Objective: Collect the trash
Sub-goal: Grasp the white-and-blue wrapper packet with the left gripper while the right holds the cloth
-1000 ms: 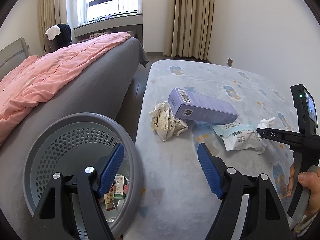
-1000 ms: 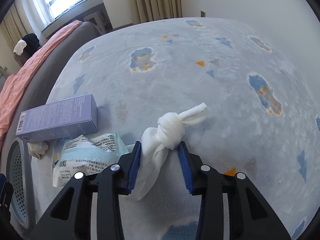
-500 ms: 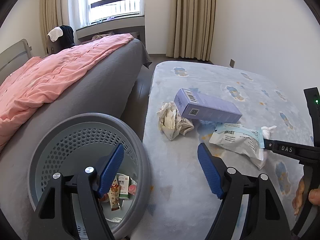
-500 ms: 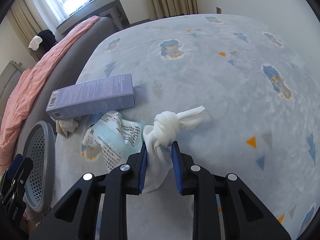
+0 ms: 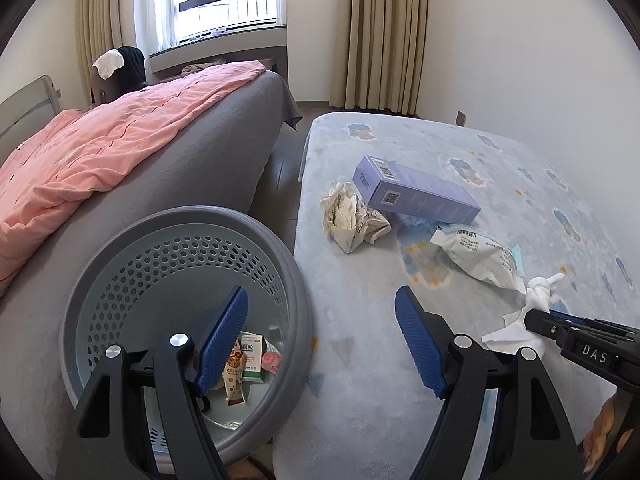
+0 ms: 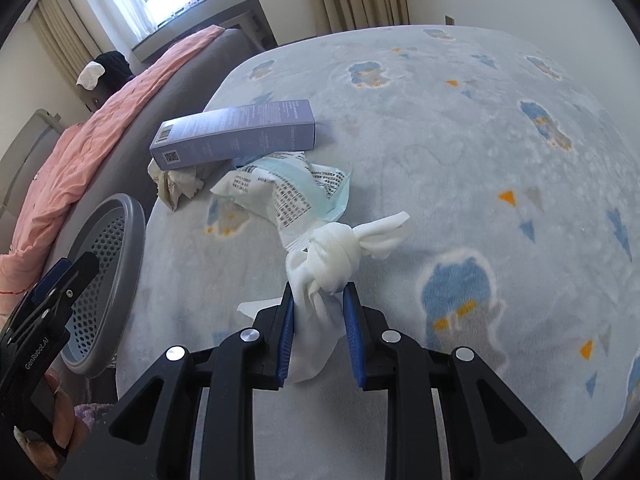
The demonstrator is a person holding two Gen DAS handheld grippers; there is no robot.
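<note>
White knotted tissue [image 6: 330, 256] sits pinched in our right tool [image 6: 318, 330], lifted off the blue rug [image 6: 460, 152]; the grey bin [image 5: 184, 304] lies to its left, beneath our left tool [image 5: 320, 340], which gapes empty. We read "DAS" and "GenRobot.AI" on the tools.

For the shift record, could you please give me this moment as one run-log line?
right gripper: shut on knotted white cloth | left gripper: open, empty, above grey basket | on blanket: purple box, printed packet, crumpled paper
</note>
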